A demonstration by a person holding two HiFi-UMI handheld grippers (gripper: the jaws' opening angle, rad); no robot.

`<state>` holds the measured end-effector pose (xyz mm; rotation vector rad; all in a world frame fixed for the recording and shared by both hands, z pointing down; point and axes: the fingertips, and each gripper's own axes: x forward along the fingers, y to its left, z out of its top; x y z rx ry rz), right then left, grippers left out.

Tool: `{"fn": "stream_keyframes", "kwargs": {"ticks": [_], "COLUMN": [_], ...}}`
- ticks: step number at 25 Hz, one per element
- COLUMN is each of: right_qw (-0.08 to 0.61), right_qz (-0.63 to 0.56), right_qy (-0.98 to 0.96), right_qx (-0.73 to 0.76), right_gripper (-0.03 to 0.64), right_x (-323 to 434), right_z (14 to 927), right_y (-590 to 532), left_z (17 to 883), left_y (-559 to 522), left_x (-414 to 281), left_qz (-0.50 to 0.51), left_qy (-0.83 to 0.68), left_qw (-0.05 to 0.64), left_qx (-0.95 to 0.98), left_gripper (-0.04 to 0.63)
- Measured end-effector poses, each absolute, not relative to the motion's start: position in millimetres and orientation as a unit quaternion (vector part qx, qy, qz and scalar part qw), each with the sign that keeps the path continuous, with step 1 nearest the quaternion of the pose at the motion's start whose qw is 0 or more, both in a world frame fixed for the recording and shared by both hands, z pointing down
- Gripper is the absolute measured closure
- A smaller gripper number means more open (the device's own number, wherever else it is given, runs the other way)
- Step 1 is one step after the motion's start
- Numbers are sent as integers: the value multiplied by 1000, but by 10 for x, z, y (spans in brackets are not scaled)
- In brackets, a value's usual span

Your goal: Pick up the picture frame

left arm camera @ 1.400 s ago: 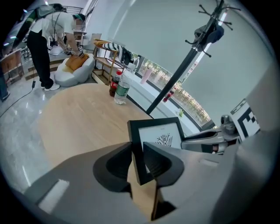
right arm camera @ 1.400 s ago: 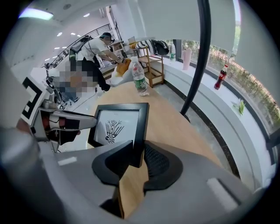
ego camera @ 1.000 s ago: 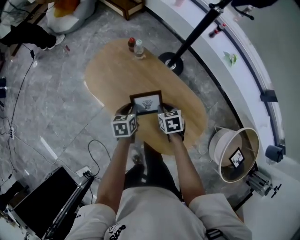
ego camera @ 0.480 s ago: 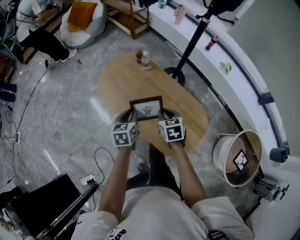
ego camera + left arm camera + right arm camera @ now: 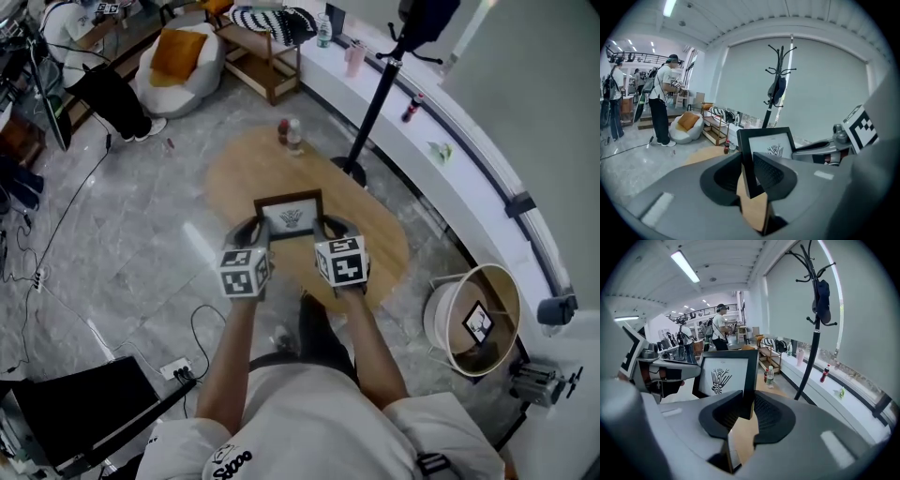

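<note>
A black picture frame [image 5: 292, 214] stands upright, held above the oval wooden counter [image 5: 246, 169]. Its long axis runs side to side between the hands: left gripper [image 5: 257, 230] clamps its left edge, right gripper [image 5: 326, 227] its right edge, equally near.

I see a black picture frame [image 5: 292, 217] around a white sheet with a black feathery drawing. The table [image 5: 375, 239] is pale wood, the floor [image 5: 141, 234] grey veined marble. An orange cushion [image 5: 178, 49] lies on a white beanbag [image 5: 161, 92].
</note>
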<state>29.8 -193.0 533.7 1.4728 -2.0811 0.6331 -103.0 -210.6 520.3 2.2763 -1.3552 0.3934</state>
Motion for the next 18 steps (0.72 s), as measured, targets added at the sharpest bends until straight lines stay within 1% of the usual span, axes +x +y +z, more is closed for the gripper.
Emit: {"fn": "stream_keyframes", "kwargs": {"ticks": [9,18], "right_qw": [229,192], "right_qz": [188,130], "right_qy": [-780,-792], "right_qx": [552,565], "right_gripper": [537,534], "right_x": [128,-66], "right_z": [4708,4001], "right_y": [-1662,-1410], "left_z": [4586,3871], "left_y": [-1821,-1594], "left_x": [-1208,-1395], "left_qz": [103,64], "left_qy": [-498,-492], "left_qw": [189,127], "left_qx": [840,859], "left_gripper": [509,509]}}
